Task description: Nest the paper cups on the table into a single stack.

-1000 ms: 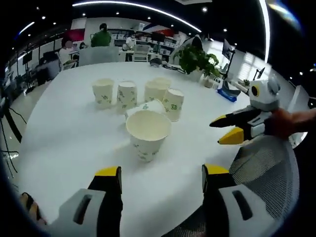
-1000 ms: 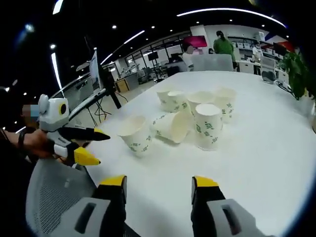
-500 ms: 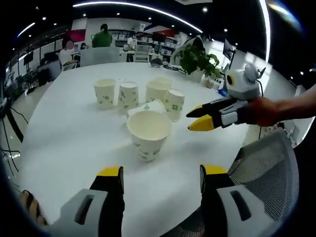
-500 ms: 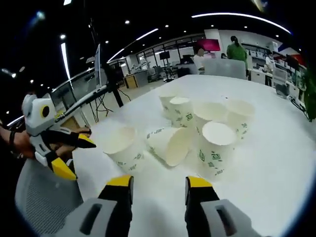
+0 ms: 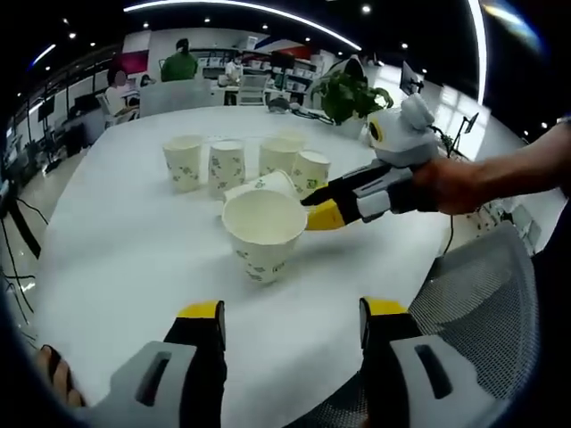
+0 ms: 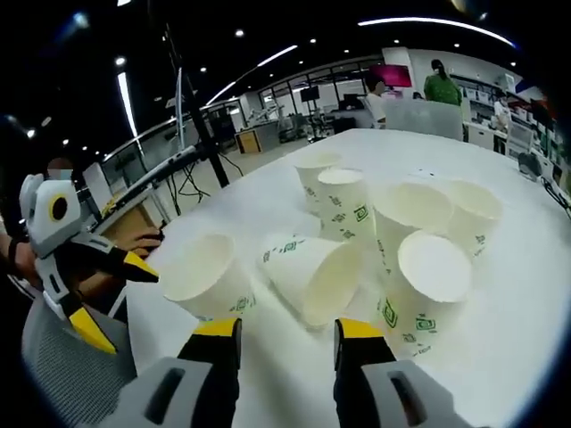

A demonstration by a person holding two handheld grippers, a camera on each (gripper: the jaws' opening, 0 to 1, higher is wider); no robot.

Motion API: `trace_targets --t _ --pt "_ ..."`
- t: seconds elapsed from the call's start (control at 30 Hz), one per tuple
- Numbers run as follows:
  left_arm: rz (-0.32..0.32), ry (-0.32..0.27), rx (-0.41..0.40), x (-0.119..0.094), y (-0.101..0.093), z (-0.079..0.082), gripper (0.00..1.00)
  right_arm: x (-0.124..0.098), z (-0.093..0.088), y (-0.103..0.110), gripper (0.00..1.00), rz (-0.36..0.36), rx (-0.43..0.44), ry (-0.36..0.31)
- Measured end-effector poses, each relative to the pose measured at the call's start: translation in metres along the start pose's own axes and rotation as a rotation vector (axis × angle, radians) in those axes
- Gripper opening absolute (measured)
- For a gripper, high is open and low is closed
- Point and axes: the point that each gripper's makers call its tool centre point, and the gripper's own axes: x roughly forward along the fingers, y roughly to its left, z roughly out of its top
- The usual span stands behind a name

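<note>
Right gripper (image 6: 278, 332) gaping wide, holding nothing, aimed at the tipped cup (image 6: 310, 276) lying on the table (image 6: 526, 312). Left gripper (image 5: 290, 314) also wide and empty, hanging back from the upright cup (image 5: 262, 234) just beside the tipped one. Four more cups (image 6: 406, 209) standing right behind it. Looks like the first pickup: probably needs closing on the tipped cup's rim.

1. Our left gripper (image 5: 290, 323) shows two black jaws capped with yellow tips, rising from grey housings with dark slots
2. Our right gripper (image 6: 277, 342) has the same yellow-tipped black jaws on grey bodies
3. Seen from the left gripper view, the right gripper's body is white and rounded
</note>
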Motion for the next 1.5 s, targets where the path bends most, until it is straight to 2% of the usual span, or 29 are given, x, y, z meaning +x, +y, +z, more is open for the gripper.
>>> trace_targets --t 0.13,0.23,0.47,0.6,0.73,0.87,1.0,1.03,1.5 --pt "0.011 -0.004 -0.023 0.000 0.006 -0.001 0.58 0.003 0.005 -0.006 0.38 0.012 0.015 -0.012" --pt "0.019 -0.003 -0.033 0.000 0.004 -0.001 0.58 0.009 0.008 -0.011 0.36 0.019 0.026 -0.017" --pt "0.012 -0.001 -0.056 0.000 0.004 -0.003 0.56 0.025 0.011 -0.006 0.35 0.048 0.052 -0.017" --pt "0.010 0.003 -0.062 0.001 0.003 -0.004 0.55 0.039 0.013 -0.006 0.33 0.055 0.063 -0.020" --pt "0.015 0.001 -0.072 0.001 0.004 -0.003 0.55 0.044 0.017 -0.008 0.30 0.046 0.081 -0.036" --pt "0.015 0.001 -0.078 0.001 0.008 -0.004 0.55 0.050 0.021 -0.011 0.20 0.047 0.090 -0.056" --pt "0.010 0.006 -0.077 0.002 0.008 -0.005 0.54 0.052 0.025 -0.010 0.02 0.052 0.107 -0.069" --pt "0.008 0.007 -0.076 0.003 0.007 -0.005 0.54 0.052 0.026 -0.010 0.00 0.053 0.107 -0.075" --pt "0.006 -0.014 -0.080 0.003 0.009 -0.002 0.53 0.040 0.032 -0.006 0.00 0.064 0.041 -0.073"
